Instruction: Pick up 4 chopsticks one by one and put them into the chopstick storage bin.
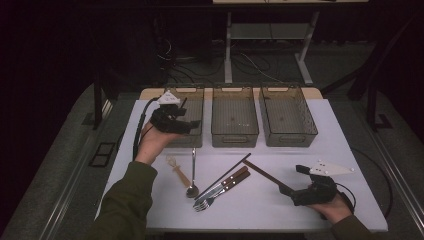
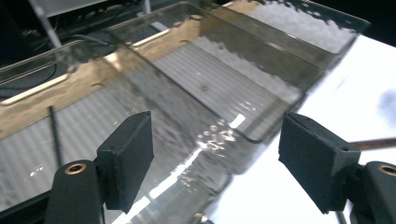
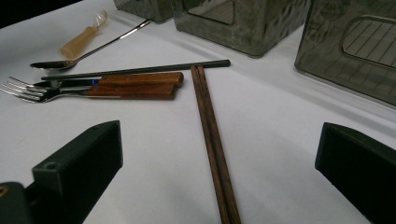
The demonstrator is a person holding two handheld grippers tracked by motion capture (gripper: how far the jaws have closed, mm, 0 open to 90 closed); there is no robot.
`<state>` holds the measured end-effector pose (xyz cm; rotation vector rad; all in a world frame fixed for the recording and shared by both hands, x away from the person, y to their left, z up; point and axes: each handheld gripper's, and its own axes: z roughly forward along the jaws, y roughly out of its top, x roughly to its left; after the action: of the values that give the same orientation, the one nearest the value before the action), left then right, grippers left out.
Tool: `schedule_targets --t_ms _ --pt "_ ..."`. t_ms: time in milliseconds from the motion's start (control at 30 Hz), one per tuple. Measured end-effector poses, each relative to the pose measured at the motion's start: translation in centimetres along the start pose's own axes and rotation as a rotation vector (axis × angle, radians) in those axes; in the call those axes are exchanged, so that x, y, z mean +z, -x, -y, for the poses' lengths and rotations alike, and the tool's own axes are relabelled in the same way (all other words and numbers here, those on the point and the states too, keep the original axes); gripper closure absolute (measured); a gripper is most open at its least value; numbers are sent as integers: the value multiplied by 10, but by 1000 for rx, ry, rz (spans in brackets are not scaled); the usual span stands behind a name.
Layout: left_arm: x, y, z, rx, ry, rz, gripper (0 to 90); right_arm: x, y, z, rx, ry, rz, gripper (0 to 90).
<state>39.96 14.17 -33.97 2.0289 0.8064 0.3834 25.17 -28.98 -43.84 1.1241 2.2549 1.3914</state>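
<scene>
The left claw hangs over the left bin, its jaws standing wide apart with nothing between them; in the left gripper view a thin dark stick lies on that bin's ribbed floor, just beyond the left jaw. Out from there, the middle bin and the right bin sit side by side in a row along the far part of the white table, all three of smoky clear plastic; I can make out nothing lying in the middle one, nor in the right one as far as the high view lets me tell. The right claw rests low near the table's front right corner, jaws also spread wide and holding nothing, and the pair of brown wooden chopsticks runs straight up between them, lying flat on the table and touching neither pad. Beyond the chopsticks' far tip lies a single dark chopstick, and just beside it two wooden-handled forks lie stacked together. Farther left are a long metal spoon and a small spoon with a pale wooden handle, both on the bare table in front of the left bin.
</scene>
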Motion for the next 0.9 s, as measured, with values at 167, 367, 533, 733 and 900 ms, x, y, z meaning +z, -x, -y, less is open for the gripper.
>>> schedule_targets --t_ms 167,367,533,733,900 --pt "4 19 6 8 8 36 247 0 0 0 -1 -2 3 5" --pt "9 39 15 12 12 72 229 0 0 0 -6 -7 4 5" --pt "14 55 25 13 11 103 226 0 -1 0 -1 -11 3 5" --pt "21 68 36 7 -21 127 226 0 0 0 -7 -12 4 5" --pt "26 78 46 17 -54 132 256 0 0 0 -10 -13 4 5"
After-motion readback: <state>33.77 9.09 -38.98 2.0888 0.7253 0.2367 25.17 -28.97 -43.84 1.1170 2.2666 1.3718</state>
